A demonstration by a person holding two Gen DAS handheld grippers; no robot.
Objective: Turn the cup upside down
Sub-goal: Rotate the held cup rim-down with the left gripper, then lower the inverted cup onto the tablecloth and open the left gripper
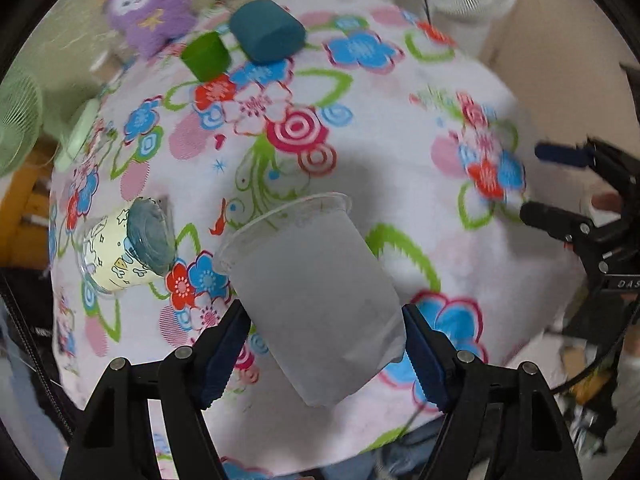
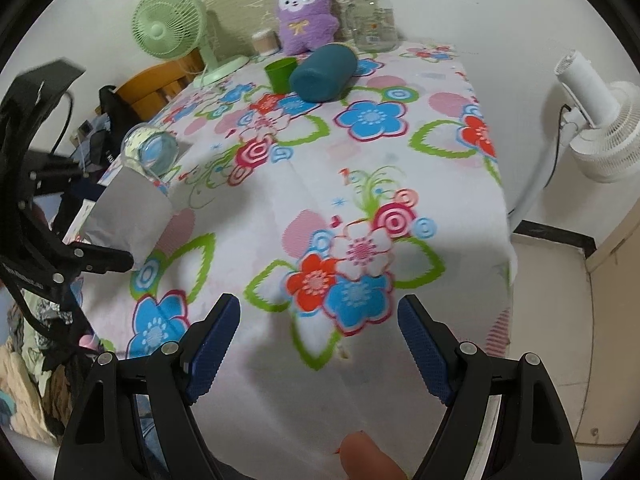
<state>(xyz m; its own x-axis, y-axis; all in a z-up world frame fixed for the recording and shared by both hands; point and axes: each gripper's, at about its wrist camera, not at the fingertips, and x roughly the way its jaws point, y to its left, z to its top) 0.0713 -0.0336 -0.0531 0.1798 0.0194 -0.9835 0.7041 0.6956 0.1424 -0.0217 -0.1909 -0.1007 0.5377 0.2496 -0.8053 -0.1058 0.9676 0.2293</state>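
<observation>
My left gripper [image 1: 326, 344] is shut on a frosted translucent plastic cup [image 1: 312, 292]. It holds the cup above the flowered tablecloth [image 1: 400, 128], tilted, rim pointing away and up-left, base toward the camera. The same cup [image 2: 128, 216] shows at the left of the right wrist view, held by the left gripper [image 2: 100, 258]. My right gripper [image 2: 320, 344] is open and empty over the near part of the cloth; it also shows at the right edge of the left wrist view [image 1: 556, 184].
A printed cup with a clear lid [image 1: 128, 248] lies on its side at the table's left. A green cup [image 2: 280, 74], a teal cylinder [image 2: 322, 72], a purple plush [image 2: 306, 16] and a glass jar [image 2: 372, 18] stand at the far end. A green fan [image 2: 172, 26] and a white fan [image 2: 600, 128] flank the table.
</observation>
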